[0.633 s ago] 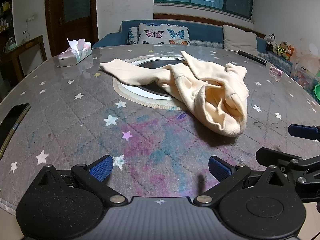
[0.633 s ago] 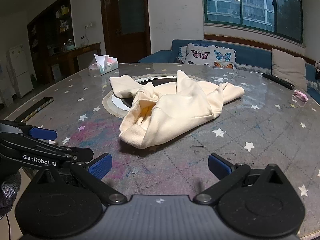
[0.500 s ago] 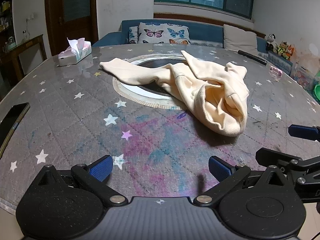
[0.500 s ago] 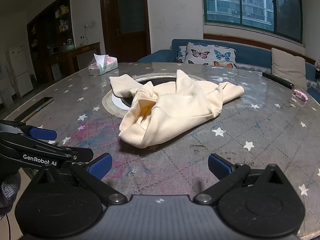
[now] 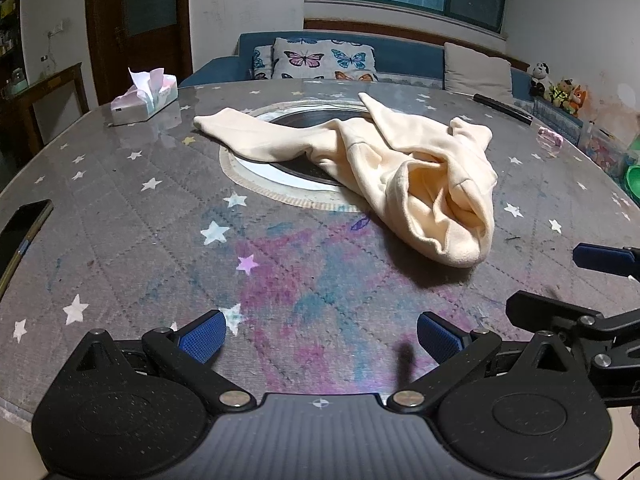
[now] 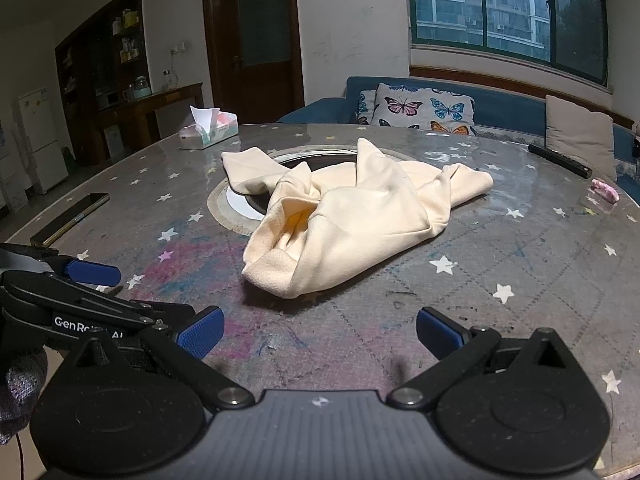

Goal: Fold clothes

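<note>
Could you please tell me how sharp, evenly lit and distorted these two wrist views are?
Left wrist view: sharp, strong fisheye bowing of the table, garment throwing a soft shadow toward the camera. Right wrist view: equally sharp, ceiling light mirrored in the window, glare on the table's far edge.

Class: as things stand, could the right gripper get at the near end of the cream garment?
Probably yes. The right gripper is open, and only bare table lies between it and the crumpled cream garment; the left gripper stays off to the side.
</note>
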